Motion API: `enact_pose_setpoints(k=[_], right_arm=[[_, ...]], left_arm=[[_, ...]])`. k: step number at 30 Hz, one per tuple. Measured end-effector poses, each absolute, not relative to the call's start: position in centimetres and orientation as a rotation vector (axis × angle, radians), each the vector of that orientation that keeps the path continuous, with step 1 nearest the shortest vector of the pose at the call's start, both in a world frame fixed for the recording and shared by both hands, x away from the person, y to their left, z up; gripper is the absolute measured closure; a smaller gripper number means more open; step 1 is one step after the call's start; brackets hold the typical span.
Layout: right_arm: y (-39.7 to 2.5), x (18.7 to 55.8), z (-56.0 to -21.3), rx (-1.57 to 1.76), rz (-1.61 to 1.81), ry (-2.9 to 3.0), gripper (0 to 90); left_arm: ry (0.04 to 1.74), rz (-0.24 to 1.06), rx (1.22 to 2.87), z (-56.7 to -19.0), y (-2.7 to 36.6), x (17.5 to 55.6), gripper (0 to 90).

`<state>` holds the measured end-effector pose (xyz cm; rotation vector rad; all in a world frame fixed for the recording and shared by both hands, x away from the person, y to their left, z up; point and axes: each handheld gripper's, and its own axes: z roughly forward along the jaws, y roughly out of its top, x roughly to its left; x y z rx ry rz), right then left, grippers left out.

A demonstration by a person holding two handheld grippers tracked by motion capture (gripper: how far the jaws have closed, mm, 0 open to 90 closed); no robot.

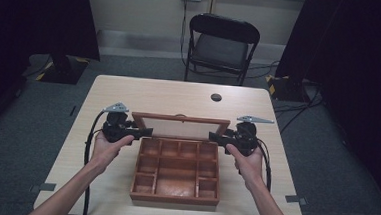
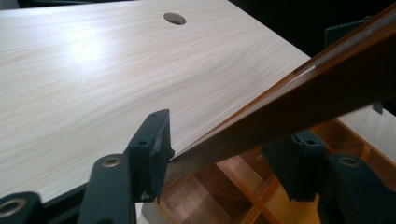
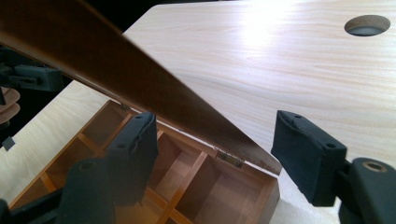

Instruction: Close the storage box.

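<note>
A wooden compartment box (image 1: 174, 198) sits on the table's near half with its hinged lid (image 1: 179, 128) raised at the back. My left gripper (image 1: 144, 132) is at the lid's left end and my right gripper (image 1: 216, 136) at its right end. In the left gripper view the lid's edge (image 2: 317, 88) passes between my spread jaws (image 2: 224, 156), close to the left one, above the box's dividers (image 2: 233, 186). In the right gripper view the lid (image 3: 116, 70) slants between the wide-apart jaws (image 3: 219, 154) over the compartments (image 3: 187, 186). Both grippers are open.
The pale wooden table (image 1: 179, 94) has a round cable hole (image 1: 216, 97) behind the box. A black folding chair (image 1: 222, 44) stands past the far edge. Dark curtains hang at both sides, and cables lie on the floor (image 1: 289, 106) to the right.
</note>
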<state>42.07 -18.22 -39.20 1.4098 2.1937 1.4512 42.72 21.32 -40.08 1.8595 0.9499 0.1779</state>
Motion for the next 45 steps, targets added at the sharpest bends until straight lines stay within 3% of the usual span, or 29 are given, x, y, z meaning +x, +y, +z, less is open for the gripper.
enact_pose_setpoints(k=[15, 34, 45], right_arm=[[-18.1, 41.0, -39.7, 1.398, 1.443, 2.220, 27.7], [-22.2, 40.3, -41.1, 1.485, 1.251, 2.196, 30.5], [-22.9, 40.9, -38.1, 1.448, 1.321, 2.135, 32.9]], left_arm=[[0.931, 0.211, 1.881, -40.2, 20.9, 41.9, 22.4], [0.930, 0.194, 1.893, -40.4, 20.8, 41.5, 21.6], [0.900, 0.191, 1.902, -40.1, 20.8, 40.7, 19.1]])
